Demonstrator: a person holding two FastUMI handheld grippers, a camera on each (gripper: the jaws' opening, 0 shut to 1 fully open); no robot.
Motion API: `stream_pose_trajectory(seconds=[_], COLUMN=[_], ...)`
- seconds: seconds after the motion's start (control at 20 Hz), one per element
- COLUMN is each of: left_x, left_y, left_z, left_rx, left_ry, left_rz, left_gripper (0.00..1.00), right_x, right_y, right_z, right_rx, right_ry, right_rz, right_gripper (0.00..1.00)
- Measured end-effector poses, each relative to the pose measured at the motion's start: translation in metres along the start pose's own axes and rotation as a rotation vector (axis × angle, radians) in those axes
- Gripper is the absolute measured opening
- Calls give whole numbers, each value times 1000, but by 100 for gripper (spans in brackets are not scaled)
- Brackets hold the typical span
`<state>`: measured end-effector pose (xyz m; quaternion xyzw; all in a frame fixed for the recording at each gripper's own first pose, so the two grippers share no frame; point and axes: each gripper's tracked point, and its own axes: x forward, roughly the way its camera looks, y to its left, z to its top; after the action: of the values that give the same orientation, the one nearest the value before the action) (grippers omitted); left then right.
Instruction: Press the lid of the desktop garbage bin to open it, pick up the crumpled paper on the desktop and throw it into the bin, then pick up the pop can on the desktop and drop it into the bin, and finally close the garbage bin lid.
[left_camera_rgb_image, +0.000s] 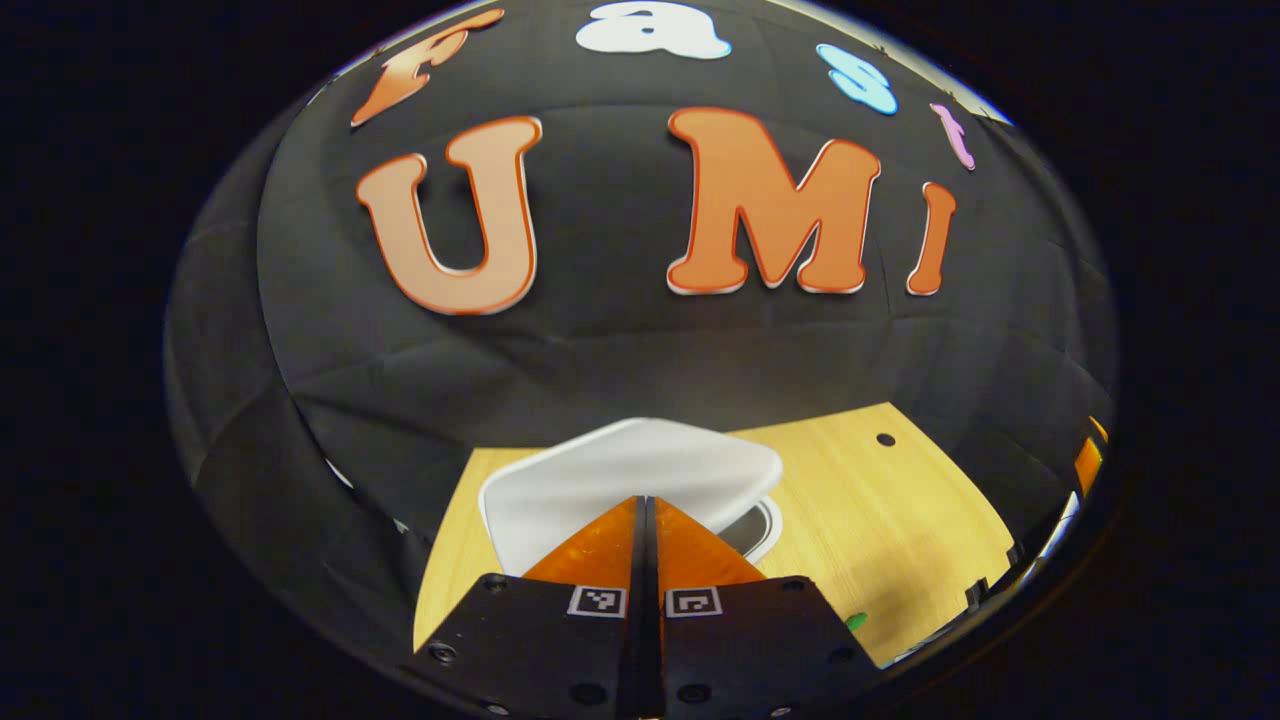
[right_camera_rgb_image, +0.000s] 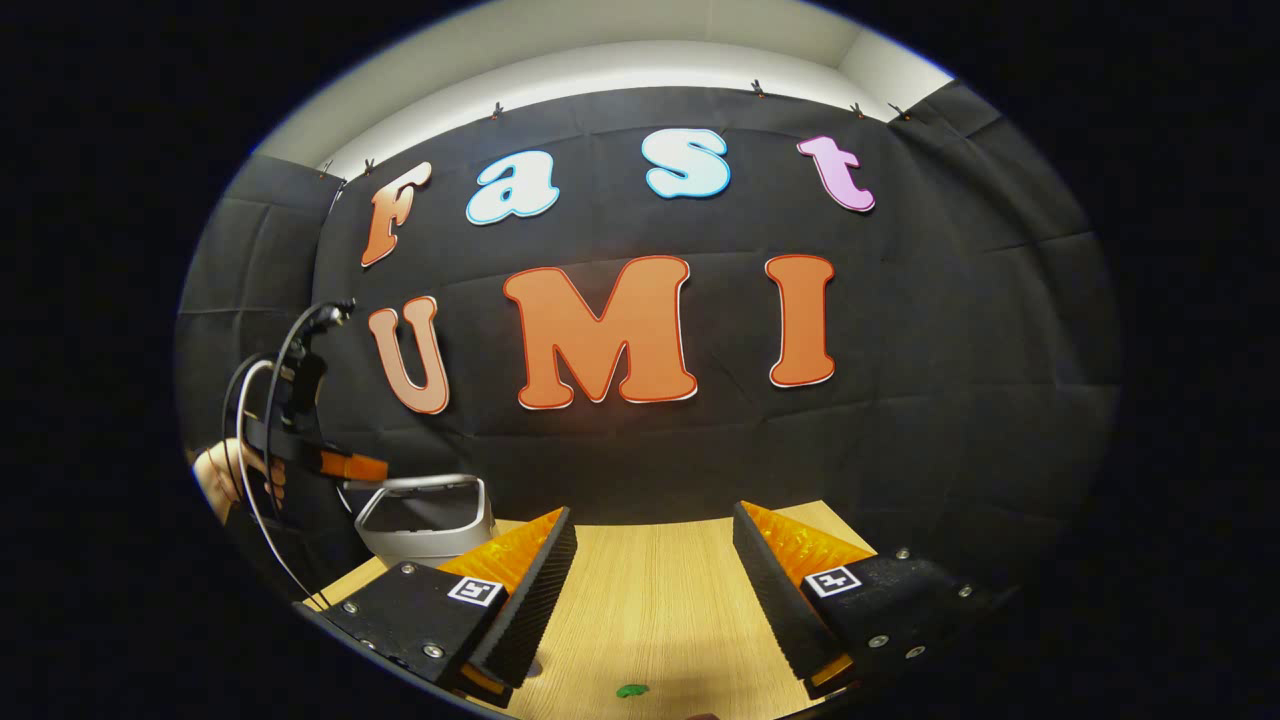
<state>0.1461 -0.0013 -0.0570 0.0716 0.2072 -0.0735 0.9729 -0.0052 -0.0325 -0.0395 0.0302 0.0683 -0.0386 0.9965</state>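
1. Left gripper (left_camera_rgb_image: 645, 505): fingers pressed together, nothing between them, tips over the near edge of the bin's lid (left_camera_rgb_image: 630, 480). Contact cannot be told.
2. Bin (right_camera_rgb_image: 425, 520): on the desk (right_camera_rgb_image: 650, 590), far left in the right gripper view, lid looking raised off the rim.
3. Right gripper (right_camera_rgb_image: 655, 570): jaws wide, empty, low over bare desk.
4. Paper, can: unplaced. A small green scrap (right_camera_rgb_image: 631, 690) lies near the right gripper.
5. Step, judged: closing the lid, or just opened; uncertain.
6. Next move: if closing, a downward press on the lid until it seats.
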Motion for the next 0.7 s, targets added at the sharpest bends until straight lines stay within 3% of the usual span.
stream_pose_trajectory(seconds=[0.4,0.7], left_x=[-59,-94], left_y=[-25,-36], left_z=[51,39], left_rx=[-74,-69], left_ry=[-223,-279], left_rz=[-29,-36], left_gripper=[0,0], right_x=[1,3], right_y=[8,10], right_z=[7,8], right_rx=[-6,10], right_ry=[-13,-14], right_rz=[24,36], right_gripper=[94,94])
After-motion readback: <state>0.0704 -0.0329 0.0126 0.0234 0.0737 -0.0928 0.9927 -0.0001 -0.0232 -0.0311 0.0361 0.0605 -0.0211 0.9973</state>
